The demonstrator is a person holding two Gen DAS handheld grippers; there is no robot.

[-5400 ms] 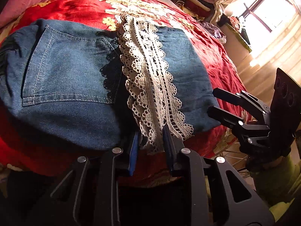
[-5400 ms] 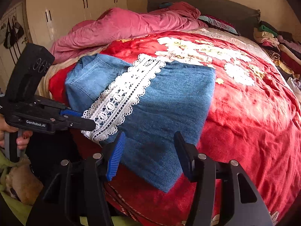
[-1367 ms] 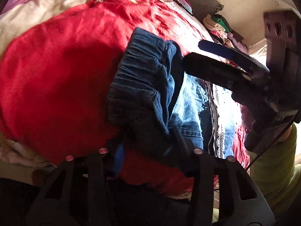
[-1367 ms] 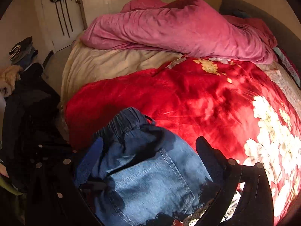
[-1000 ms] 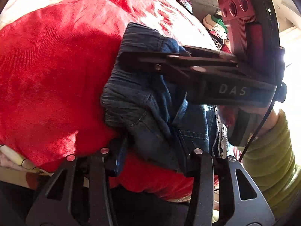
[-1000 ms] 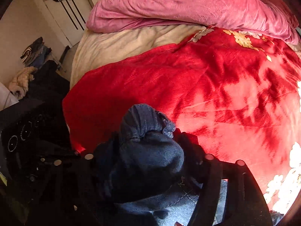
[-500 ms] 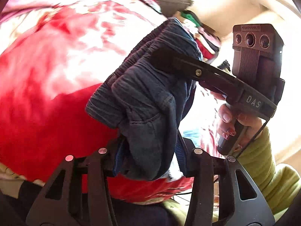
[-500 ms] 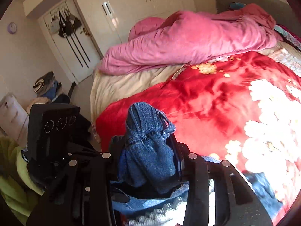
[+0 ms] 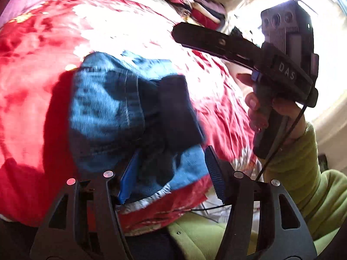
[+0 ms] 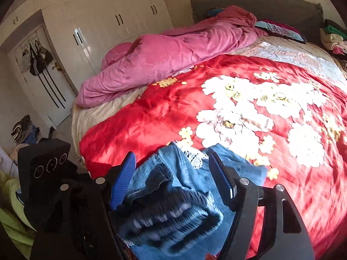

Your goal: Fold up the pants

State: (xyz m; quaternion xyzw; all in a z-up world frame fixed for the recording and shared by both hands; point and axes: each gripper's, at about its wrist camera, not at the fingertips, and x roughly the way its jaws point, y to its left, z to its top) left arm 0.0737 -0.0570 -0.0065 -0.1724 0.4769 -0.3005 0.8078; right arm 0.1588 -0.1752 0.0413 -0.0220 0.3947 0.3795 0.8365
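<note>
Here the denim pants point(image 9: 121, 112), bunched with their elastic waistband point(image 10: 173, 216) blurred, lie on the red floral blanket point(image 10: 249, 117) near the bed's edge. The left gripper point(image 9: 169, 179) has its jaws opening, denim between the blue pads but not visibly pinched. The right gripper point(image 10: 173, 182) is likewise opening, its pads standing clear on either side of the waistband. Its body point(image 9: 286, 73) reads "DAS". A green sleeve point(image 9: 303, 169) shows behind.
</note>
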